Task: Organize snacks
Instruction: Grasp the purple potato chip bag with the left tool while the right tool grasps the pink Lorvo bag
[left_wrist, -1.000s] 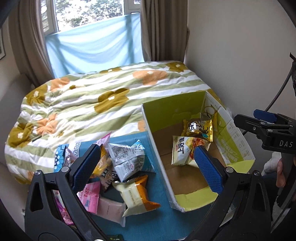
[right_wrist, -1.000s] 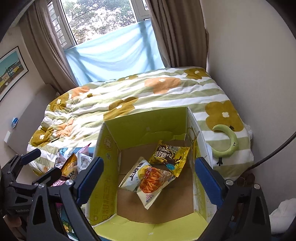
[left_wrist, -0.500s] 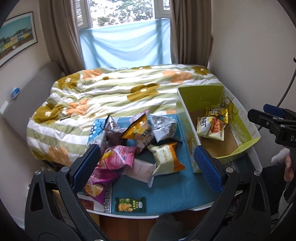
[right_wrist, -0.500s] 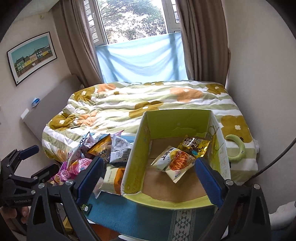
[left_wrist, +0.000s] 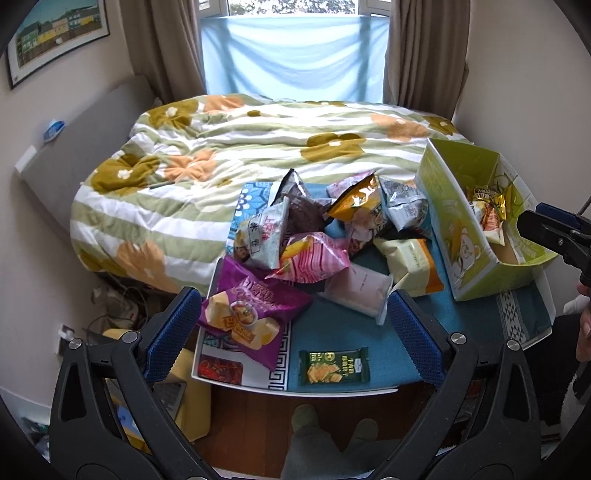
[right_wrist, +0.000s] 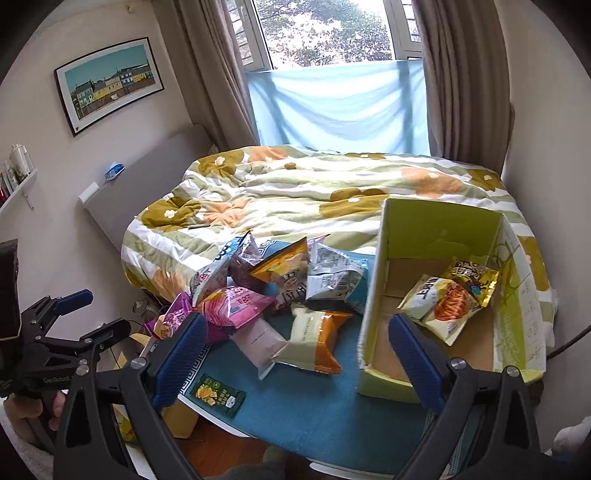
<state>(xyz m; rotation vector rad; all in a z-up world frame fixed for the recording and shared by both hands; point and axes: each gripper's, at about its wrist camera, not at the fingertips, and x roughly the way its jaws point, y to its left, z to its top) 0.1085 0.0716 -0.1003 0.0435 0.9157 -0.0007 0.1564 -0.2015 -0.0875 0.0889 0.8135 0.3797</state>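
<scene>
A: Two packets lie in the green box (right_wrist: 436, 236), a white-and-orange one (right_wrist: 441, 306) and a gold one (right_wrist: 471, 278) overlapping its far end. The white packet's long axis runs on a slant, from the box's near left toward its far right corner.

B: And the box itself?

A: It stands at the right end of the tabletop (right_wrist: 332, 398), open side up, its long axis running from the near edge toward the bed (right_wrist: 332, 184). The loose pile of snacks (left_wrist: 314, 236) is heaped left of it, around the middle and far left of the tabletop. A small green cracker packet (left_wrist: 334, 366) lies flat and alone by the near edge, long axis along that edge.

B: Where are the claws?

A: The left claw (left_wrist: 291, 325) hangs above the near edge, jaws spread wide, nothing between them; the purple bag (left_wrist: 251, 317) sits just inside its left finger. The right claw (right_wrist: 301, 354) is equally wide and empty, its right finger over the box's near left corner, the orange-and-cream bag (right_wrist: 314, 341) between the fingers but well below.
</scene>
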